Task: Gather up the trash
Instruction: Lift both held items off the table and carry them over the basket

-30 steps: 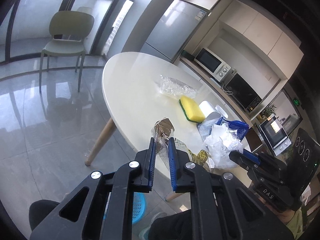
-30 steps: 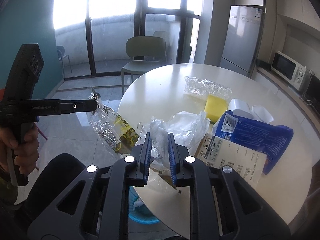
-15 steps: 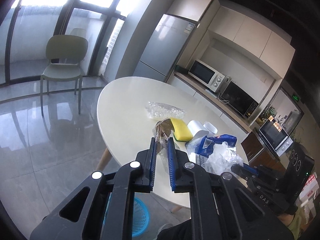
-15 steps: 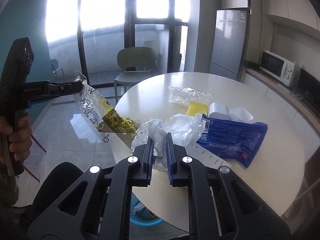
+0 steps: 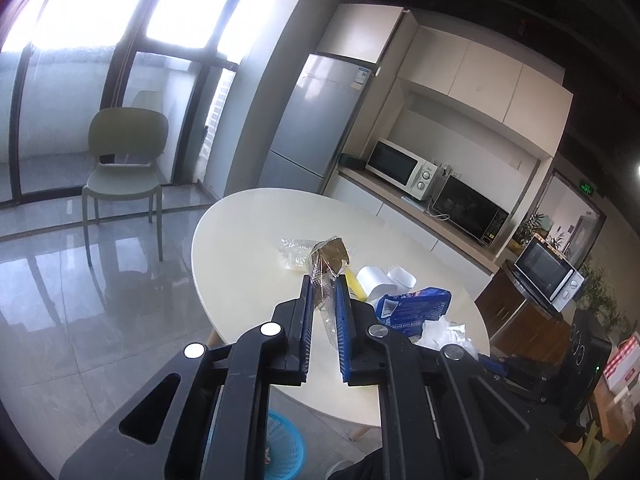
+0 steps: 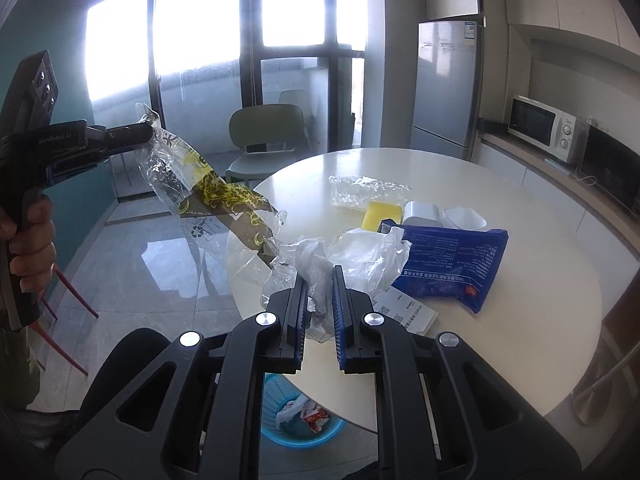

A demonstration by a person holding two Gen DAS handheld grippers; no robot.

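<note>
Your own rigs hide much: the blue basket (image 6: 298, 426) under the table (image 6: 520, 300) shows only between the right gripper's arms, a few scraps inside, the rest cut off. The printed sheet (image 6: 404, 312) is half covered by the crumpled clear bag (image 6: 360, 258) and the blue pack (image 6: 452, 264); its print is too small to read. Your left gripper (image 5: 324, 280) is pressed almost together, pinching the clear wrapper with brown and yellow print (image 6: 208, 196), which hangs in the air off the table's edge. Your right gripper (image 6: 320, 276) is likewise nearly closed, pinching the crumpled clear bag just above the tabletop. Your left hand (image 6: 30, 240) grips the handle, partly out of frame.
</note>
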